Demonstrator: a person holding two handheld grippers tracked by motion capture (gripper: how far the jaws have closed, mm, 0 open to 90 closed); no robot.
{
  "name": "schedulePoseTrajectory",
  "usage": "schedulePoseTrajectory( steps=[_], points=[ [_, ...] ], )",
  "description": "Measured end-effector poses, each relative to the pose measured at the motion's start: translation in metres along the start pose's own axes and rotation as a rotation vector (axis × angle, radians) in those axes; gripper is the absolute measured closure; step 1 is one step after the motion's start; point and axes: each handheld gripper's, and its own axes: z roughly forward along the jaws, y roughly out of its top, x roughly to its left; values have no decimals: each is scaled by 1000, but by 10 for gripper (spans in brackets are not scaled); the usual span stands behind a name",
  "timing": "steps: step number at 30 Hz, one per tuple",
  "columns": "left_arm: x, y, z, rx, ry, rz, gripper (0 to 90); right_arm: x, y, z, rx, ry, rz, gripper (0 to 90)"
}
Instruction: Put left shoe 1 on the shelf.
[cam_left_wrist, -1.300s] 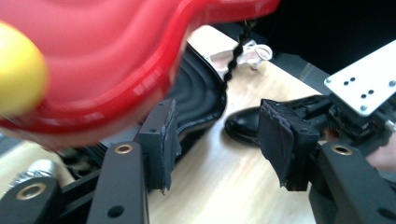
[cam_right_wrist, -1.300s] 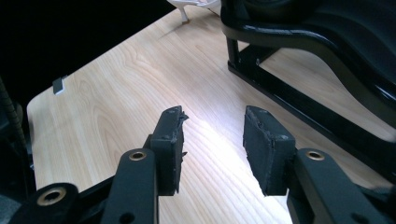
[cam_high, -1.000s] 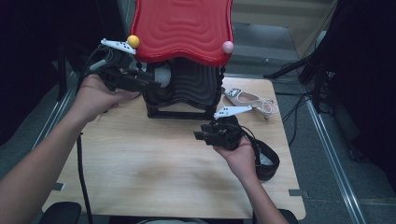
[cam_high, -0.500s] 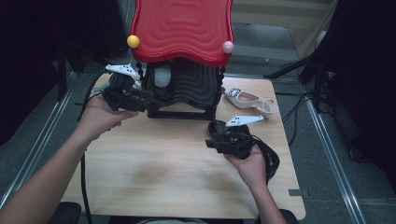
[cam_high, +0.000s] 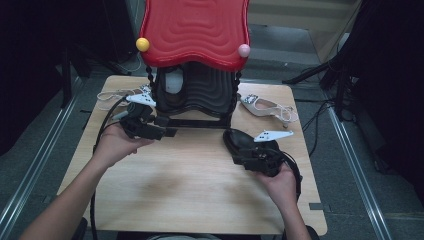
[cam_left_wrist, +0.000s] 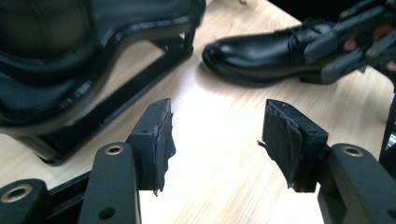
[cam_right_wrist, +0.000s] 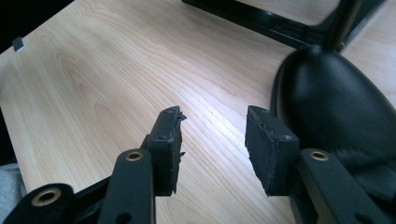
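Nearest, at 5 o'clock on the wooden table (cam_high: 190, 195): right gripper (cam_high: 248, 151), held in a hand, jaws apart with bare wood between them in the right gripper view, clamped on nothing. Just beside its right jaw, at 2 o'clock in that view, a black shoe (cam_right_wrist: 336, 107), glossy, lying on the table. In the left gripper view, same shoe at 1 o'clock, toe pointing left, lace area partly hidden behind the other gripper; touching or just apart, cannot tell.

At 9 o'clock on the table: left gripper (cam_high: 165, 131), held in the other hand, jaws apart over bare wood, gripping nothing, tips near the foot of a black rack (cam_high: 200, 95).

Farther, at 12 o'clock: rack standing on the table, topped by a red wavy tray (cam_high: 195, 30) with a yellow ball (cam_high: 142, 44) and a pink ball (cam_high: 243, 50) at its front corners.

At 2 o'clock beside the rack: white high-heeled shoe (cam_high: 267, 106). At 10 o'clock: another pale shoe (cam_high: 115, 95), partly hidden.

No brand, label or readable writing anywhere.
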Motion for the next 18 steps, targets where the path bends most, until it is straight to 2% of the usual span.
schedulePoseTrajectory(
  steps=[5, 9, 13, 15, 16, 18],
  points=[
    [0, -17, 17, 17, -28, -12, 437, -5, -9, -9, 7, -44, 8, 590],
    [1, -28, 27, 26, -31, -11, 443, -10, -15, -16, 18, -72, 28, 594],
    [0, -34, 35, 43, -35, -10, 450, -13, -20, -25, 37, -94, 39, 599],
    [0, -36, 37, 35, -49, -14, 452, -13, -22, -33, 21, -133, 43, 616],
    [-1, -36, 38, 34, -55, -14, 455, -13, -23, -37, 19, -135, 45, 616],
    [-1, -37, 40, 44, -52, 3, 455, -13, -25, -45, 22, -145, 51, 615]
  ],
)
